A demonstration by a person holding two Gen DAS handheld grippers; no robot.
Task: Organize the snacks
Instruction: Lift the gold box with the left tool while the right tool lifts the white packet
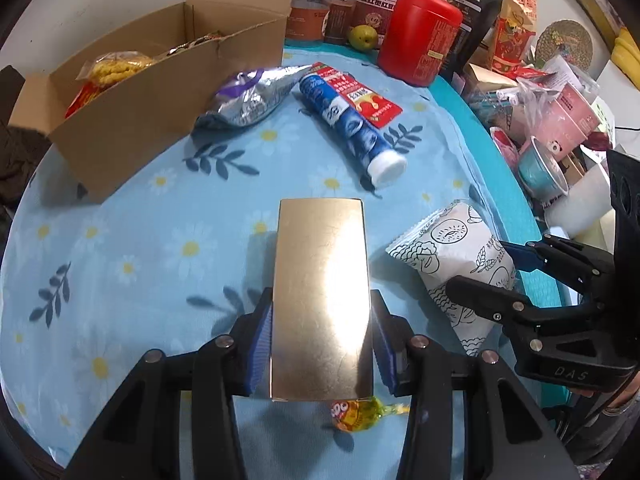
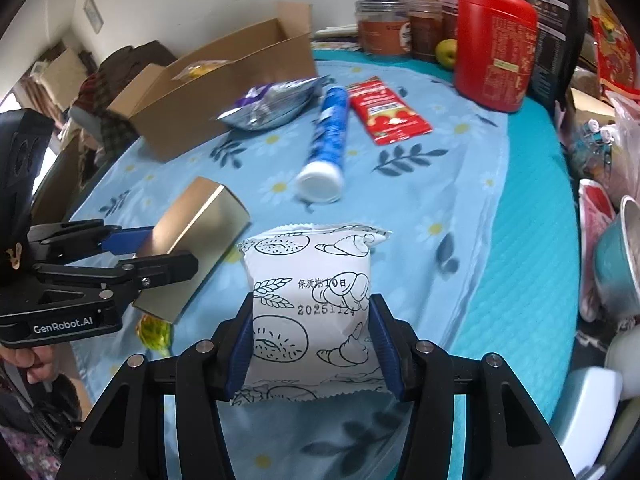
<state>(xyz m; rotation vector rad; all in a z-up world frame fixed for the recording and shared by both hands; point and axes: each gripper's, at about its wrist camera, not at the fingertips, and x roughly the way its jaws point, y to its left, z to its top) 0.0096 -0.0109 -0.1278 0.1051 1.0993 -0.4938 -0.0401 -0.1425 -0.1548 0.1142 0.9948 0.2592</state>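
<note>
Worktop (image 1: 168,216) — carton (image 1: 132,120) far left with snacks inside; foil bag (image 1: 248,100), tube (image 1: 348,128) and sachet (image 1: 360,96) centre; jars (image 1: 416,36) behind.

gold box (image 1: 322,300): glossy, mirror-like card, smooth
bread pack (image 2: 312,300): matt white printed wrapper, crimped ends
cloth (image 1: 140,248): soft flowered fabric, faint sheen
carton (image 1: 132,112): plain brown cardboard, matt
foil bag (image 1: 248,98): crinkled silver foil, shiny
tube (image 1: 348,128): smooth blue plastic, white cap
red can (image 1: 420,36): glossy red
pads (image 1: 262,344): ribbed blue, on black plastic
</note>
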